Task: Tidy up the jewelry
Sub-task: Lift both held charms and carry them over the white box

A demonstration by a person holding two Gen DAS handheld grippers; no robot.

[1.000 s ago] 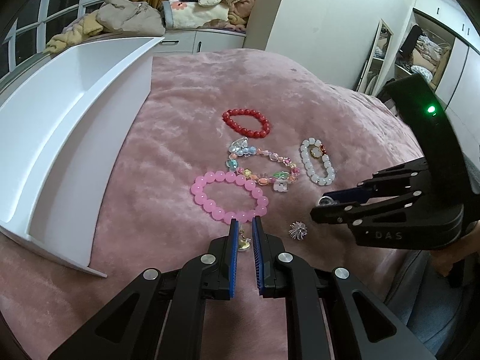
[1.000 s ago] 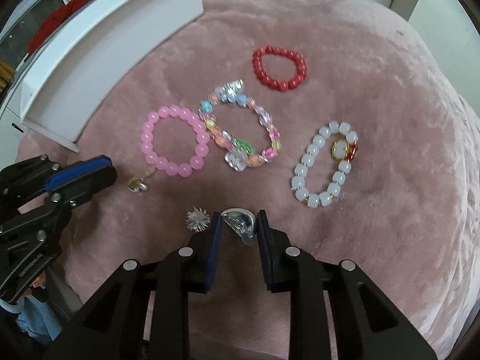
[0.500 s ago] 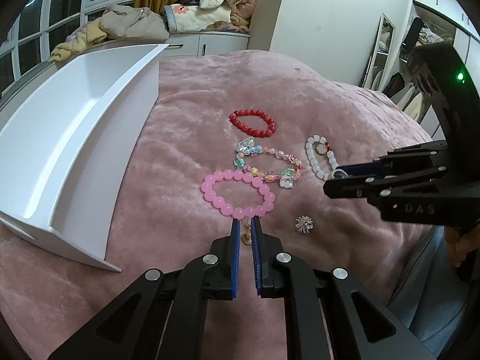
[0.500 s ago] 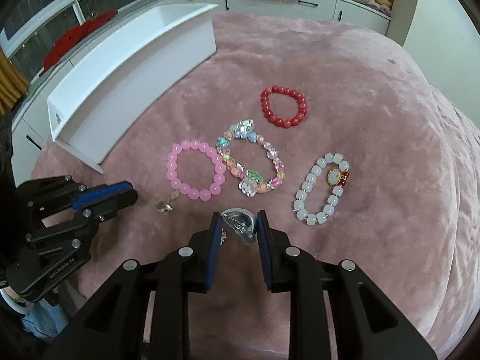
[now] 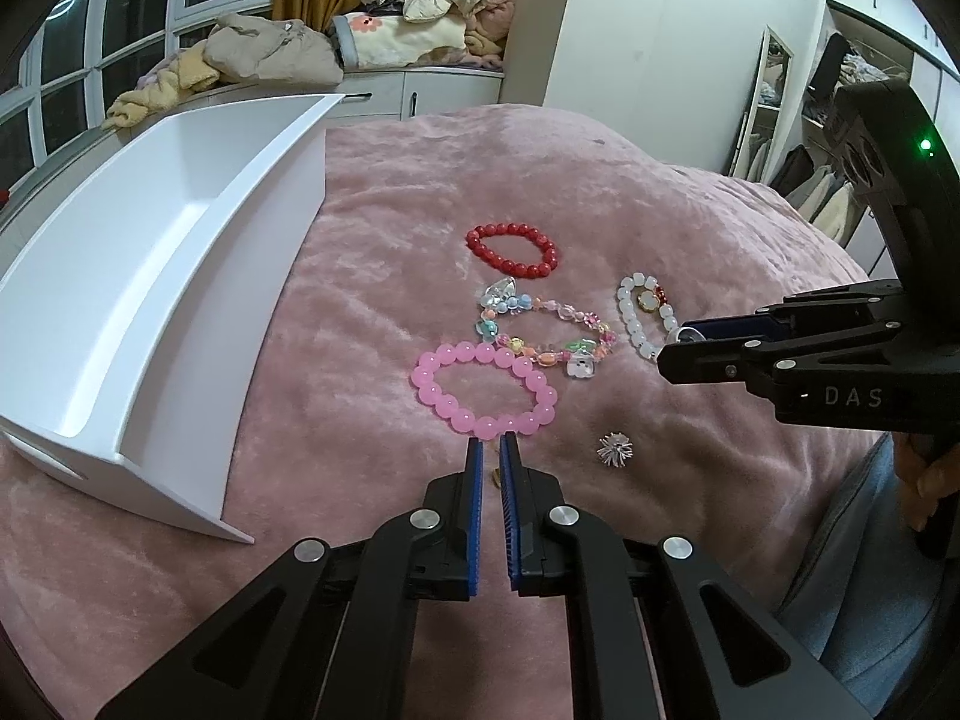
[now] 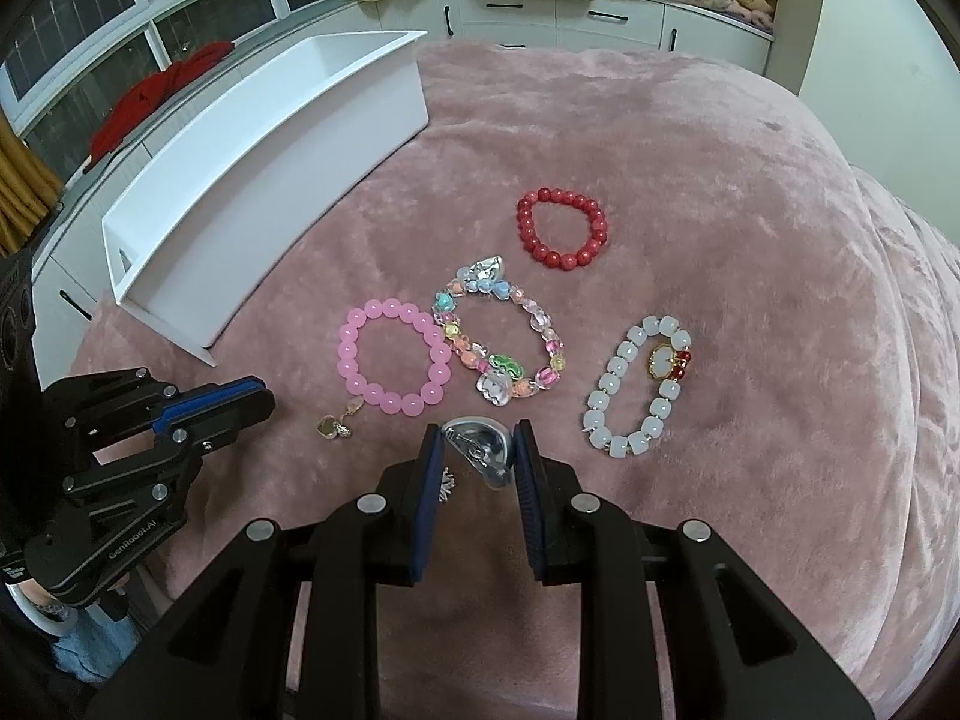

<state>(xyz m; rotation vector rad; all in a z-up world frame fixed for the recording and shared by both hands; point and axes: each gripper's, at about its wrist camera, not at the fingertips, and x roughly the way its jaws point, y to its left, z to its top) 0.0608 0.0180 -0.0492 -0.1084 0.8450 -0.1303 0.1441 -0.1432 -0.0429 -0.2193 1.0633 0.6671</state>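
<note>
Left gripper [image 5: 491,447]: my blue-padded jaws are pressed together with nothing pinched; in the right wrist view the tips hang just clear of the small gold heart charm [image 6: 335,427] on the blanket.
Right gripper [image 6: 478,450]: I have the pads clamped on a small silvery, dome-shaped metal piece with a clear part [image 6: 480,450], lifted above the blanket.
Gold charm: lies just beside the pink bracelet's near edge; whether it is attached to that bracelet I cannot tell.
Pink round-bead bracelet [image 5: 483,389]: flat on the fuzzy pink blanket [image 5: 420,192], directly ahead of my left tips.
Multicoloured clear-charm bracelet [image 5: 543,330]: touching the pink one on its far side.
Red round-bead bracelet [image 5: 512,249]: farther back, apart from the others.
White cube-bead bracelet with a gold and red charm [image 6: 639,387]: to the right of the group, by itself.
Small silver starburst ornament [image 5: 615,450]: on the blanket between my two grippers.
Long white open box [image 5: 150,300]: on the blanket's left side, well apart from the jewelry, with nothing visible inside.
</note>
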